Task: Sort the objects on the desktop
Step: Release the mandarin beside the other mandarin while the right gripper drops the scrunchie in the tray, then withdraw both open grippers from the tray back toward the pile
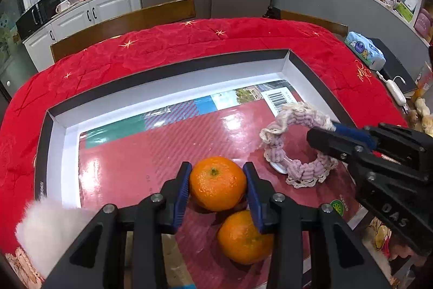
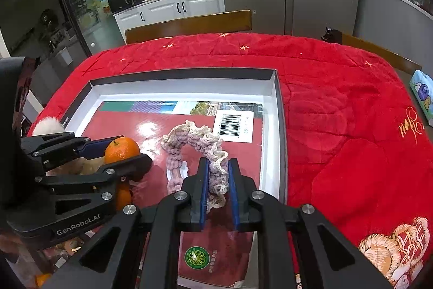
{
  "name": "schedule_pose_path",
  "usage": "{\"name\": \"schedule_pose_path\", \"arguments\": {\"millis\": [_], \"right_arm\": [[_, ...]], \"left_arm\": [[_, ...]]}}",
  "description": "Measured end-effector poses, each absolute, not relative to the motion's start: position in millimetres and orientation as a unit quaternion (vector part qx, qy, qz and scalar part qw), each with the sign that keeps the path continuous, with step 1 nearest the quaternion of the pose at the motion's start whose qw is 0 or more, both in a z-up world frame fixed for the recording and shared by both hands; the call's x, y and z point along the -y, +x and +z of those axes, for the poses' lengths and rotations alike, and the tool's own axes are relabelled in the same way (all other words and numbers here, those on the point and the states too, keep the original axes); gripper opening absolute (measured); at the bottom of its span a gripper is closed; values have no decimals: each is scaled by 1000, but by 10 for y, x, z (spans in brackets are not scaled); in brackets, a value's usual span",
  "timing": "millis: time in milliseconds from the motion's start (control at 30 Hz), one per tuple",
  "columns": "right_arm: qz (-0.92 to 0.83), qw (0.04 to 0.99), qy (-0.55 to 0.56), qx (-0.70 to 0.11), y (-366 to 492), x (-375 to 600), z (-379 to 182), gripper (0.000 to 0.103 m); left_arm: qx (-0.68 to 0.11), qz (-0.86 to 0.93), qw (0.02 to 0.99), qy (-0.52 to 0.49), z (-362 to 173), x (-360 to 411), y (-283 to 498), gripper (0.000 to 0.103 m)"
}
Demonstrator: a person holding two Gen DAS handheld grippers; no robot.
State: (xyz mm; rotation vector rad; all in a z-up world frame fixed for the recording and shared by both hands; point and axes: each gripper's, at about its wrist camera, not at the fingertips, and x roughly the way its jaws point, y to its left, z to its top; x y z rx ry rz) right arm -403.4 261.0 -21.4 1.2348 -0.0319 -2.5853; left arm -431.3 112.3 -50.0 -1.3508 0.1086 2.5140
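My left gripper (image 1: pixel 216 167) is shut on an orange (image 1: pixel 216 183), its blue pads pressing both sides over the glossy red book cover (image 1: pixel 130 153). A second orange (image 1: pixel 243 237) lies closer to the camera, partly behind the right finger. My right gripper (image 2: pixel 218 163) is shut on the near edge of a pink and cream crocheted ring (image 2: pixel 189 140), which stands tilted on a small white disc (image 2: pixel 176 172). The book lies inside a shallow box with white walls and a black rim (image 2: pixel 278 126). From the right wrist, the left gripper (image 2: pixel 119 153) and its orange (image 2: pixel 121 149) show at left.
The box rests on a red quilted cloth (image 2: pixel 338 113) covering the table. A white fluffy thing (image 1: pixel 48 224) sits at the box's left corner. A blue tissue pack (image 1: pixel 365 50) and a white corded device (image 1: pixel 396 91) lie at the right edge. Wooden chair backs (image 1: pixel 121 26) stand behind.
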Motion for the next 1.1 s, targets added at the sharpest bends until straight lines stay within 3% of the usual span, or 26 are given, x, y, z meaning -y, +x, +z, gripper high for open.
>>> {"name": "schedule_pose_path", "arguments": {"millis": [33,167,200,267,333,400,433,500,1100], "right_arm": [[-896,142,420,15,-4025,-2615,-198,17],[-909,135,394,7,-3972,-2616,-93,46],[-910,133,392,7,-3968,-2614,-78,53],[-911,133,390,6,-3960,-2614,-56,57],[-911,133,390,9,-3956,-2622,-37,65],[-912,133,387,19,-3954,-2651,-12,80],[-912,136,387,24,-3949,-2670,1,84],[-912,142,383,31,-3934,-2695,36,103],[-923,143,354,45,-3788,-2779,347,103]], "left_arm": [[-36,871,140,-469,-501,-1129,-4318,39],[-40,871,134,-472,-503,-1131,-4310,40],[-42,871,136,-470,-495,-1141,-4299,45],[-42,874,143,-463,-455,-1146,-4269,62],[-43,877,150,-455,-406,-1151,-4237,87],[-40,874,158,-457,-378,-1157,-4229,103],[-37,874,162,-456,-366,-1158,-4215,103],[-41,876,161,-453,-350,-1167,-4210,103],[-40,882,168,-438,-78,-1192,-4066,103]]}}
